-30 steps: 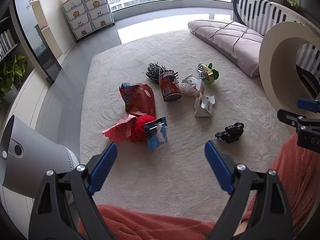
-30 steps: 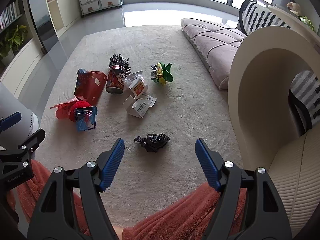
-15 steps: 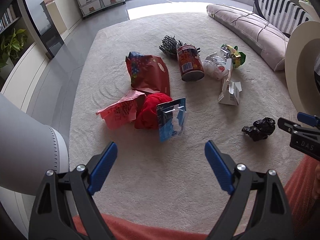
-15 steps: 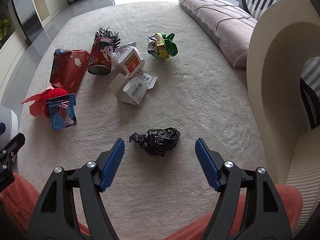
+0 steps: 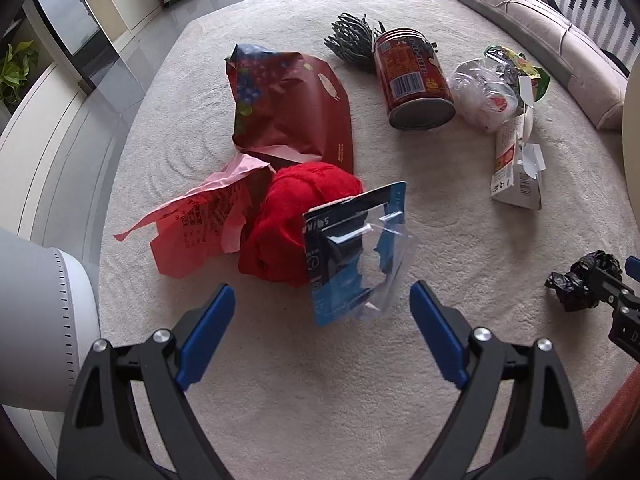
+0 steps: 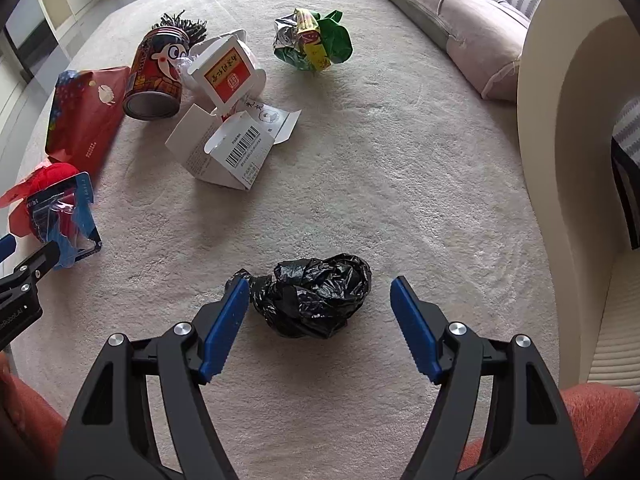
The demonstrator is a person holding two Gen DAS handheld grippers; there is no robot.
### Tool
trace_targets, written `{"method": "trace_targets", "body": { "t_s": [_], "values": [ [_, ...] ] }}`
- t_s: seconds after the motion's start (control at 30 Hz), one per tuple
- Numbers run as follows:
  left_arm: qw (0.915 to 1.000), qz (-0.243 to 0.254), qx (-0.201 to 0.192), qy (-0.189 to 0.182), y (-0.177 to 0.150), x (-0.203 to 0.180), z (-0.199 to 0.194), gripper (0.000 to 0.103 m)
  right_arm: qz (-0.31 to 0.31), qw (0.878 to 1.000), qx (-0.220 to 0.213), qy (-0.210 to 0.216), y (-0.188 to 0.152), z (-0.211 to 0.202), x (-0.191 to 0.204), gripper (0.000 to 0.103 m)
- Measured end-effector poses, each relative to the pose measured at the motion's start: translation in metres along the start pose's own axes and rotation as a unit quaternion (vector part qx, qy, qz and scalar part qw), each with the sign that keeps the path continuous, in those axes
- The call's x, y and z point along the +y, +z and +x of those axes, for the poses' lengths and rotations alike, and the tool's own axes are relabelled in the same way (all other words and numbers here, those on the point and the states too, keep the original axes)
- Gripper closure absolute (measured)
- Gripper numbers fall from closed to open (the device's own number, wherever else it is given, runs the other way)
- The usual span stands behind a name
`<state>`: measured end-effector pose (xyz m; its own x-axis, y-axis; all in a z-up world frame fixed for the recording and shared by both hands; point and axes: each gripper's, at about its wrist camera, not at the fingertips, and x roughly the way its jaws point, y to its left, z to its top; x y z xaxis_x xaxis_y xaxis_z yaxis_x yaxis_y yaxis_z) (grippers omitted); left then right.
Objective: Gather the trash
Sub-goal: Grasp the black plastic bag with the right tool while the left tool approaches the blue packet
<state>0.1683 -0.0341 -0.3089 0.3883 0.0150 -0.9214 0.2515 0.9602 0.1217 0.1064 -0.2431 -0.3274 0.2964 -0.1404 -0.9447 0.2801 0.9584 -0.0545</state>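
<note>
The right tool (image 6: pixel 320 322) hangs spread wide around the crumpled black bag (image 6: pixel 314 296) on the carpet (image 6: pixel 400 184), its left pad just beside it; the left tool (image 5: pixel 322 334), equally wide, faces the blue blister pack (image 5: pixel 354 256) leaning against the red cloth (image 5: pixel 298 216).

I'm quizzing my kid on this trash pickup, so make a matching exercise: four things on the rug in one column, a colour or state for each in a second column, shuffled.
Things:
1. crumpled plastic bag
2. drink can
3. blister pack
4. snack wrapper

States:
A. blue card, clear plastic
B. green, crumpled
C. black, between the open right gripper fingers
D. red, lying on its side

Pairs: 1-C, 2-D, 3-A, 4-B
</note>
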Motion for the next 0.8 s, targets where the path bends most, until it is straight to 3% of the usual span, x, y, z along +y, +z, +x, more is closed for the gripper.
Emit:
{"method": "trace_targets", "body": {
  "t_s": [0.23, 0.47, 0.53, 0.8],
  "values": [
    [0.9996, 0.025, -0.002, -0.013, -0.001, -0.017, 0.012, 0.015, -0.004, 1.0, 0.022, 0.008, -0.002, 0.016, 0.005, 0.034],
    [0.9987, 0.051, -0.007, -0.006, -0.004, -0.029, 0.015, 0.047, -0.009, 0.999, 0.032, 0.012, -0.003, 0.019, 0.008, 0.05],
    [0.9984, 0.056, -0.007, -0.005, -0.004, -0.032, 0.013, 0.052, -0.013, 0.999, 0.03, 0.01, -0.003, 0.018, 0.009, 0.06],
    [0.9974, 0.07, -0.013, 0.006, -0.01, -0.038, 0.005, 0.053, -0.018, 1.0, 0.021, 0.009, -0.005, 0.009, 0.008, 0.076]
  ]
}}
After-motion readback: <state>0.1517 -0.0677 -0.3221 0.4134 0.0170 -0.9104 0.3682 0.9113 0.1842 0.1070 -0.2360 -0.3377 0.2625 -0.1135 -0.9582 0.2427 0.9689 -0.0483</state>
